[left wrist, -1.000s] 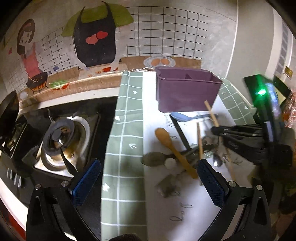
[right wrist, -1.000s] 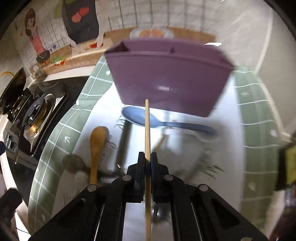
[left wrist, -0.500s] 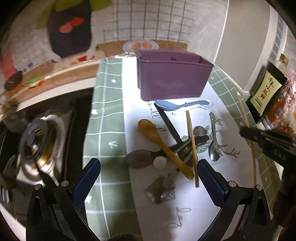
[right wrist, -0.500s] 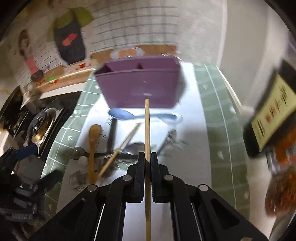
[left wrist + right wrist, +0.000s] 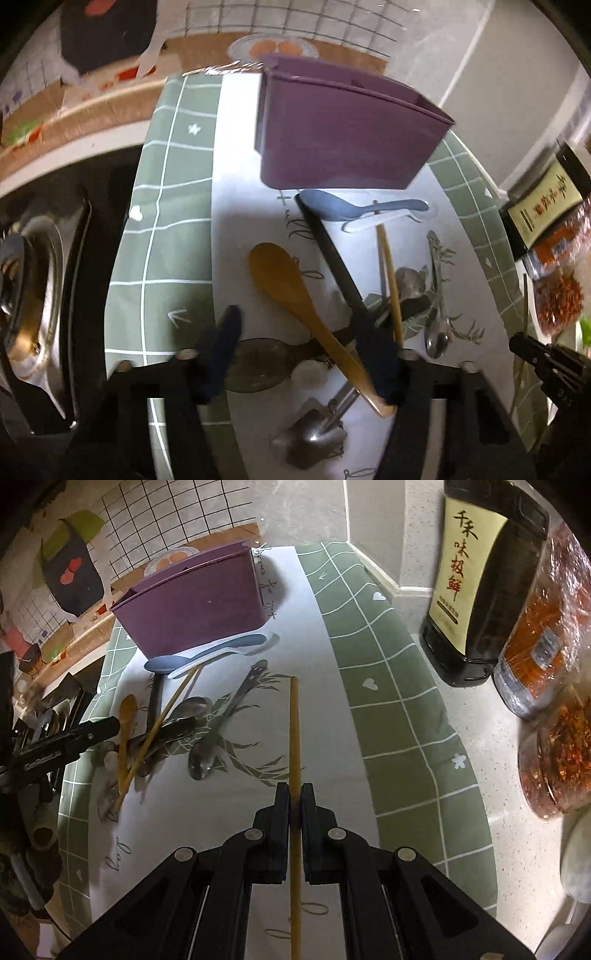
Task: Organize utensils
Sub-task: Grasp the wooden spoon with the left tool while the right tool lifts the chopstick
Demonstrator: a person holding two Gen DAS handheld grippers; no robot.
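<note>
- On the desk, near its back edge, we see a purple plastic utensil holder (image 5: 195, 609), a smooth-walled tapering tub with a divider inside, standing upright on a white runner (image 5: 325, 716) printed with grey leaf drawings and looping script we cannot read; green cloth (image 5: 391, 701) with a white grid, hearts and stars borders the runner.
- Just in front of the holder lies a loose heap of utensils: a blue plastic spoon (image 5: 332, 208) over a white one, a rounded wooden spoon (image 5: 284, 284), a long black handle (image 5: 332, 258), a thin bamboo chopstick (image 5: 389, 280) and several shiny metal spoons (image 5: 207, 757), crossing and touching one another.
- Our right gripper (image 5: 294, 805) has its black fingers pressed tight on a second bamboo chopstick (image 5: 294, 731), a straight pale stick pointing forward over the runner, well apart from the heap.
- Our left gripper (image 5: 306, 354) sits low over the heap with its blue-padded fingers (image 5: 221, 343) spread wide on either side of the wooden spoon's handle, holding nothing; they are blurred.
- To the right stands a dark glass sauce bottle (image 5: 484, 579) with a cream label reading "千禾 味极鲜", beside clear wrapped jars of red chilli flakes (image 5: 546, 624).
- To the left is a steel gas burner (image 5: 33, 295).
</note>
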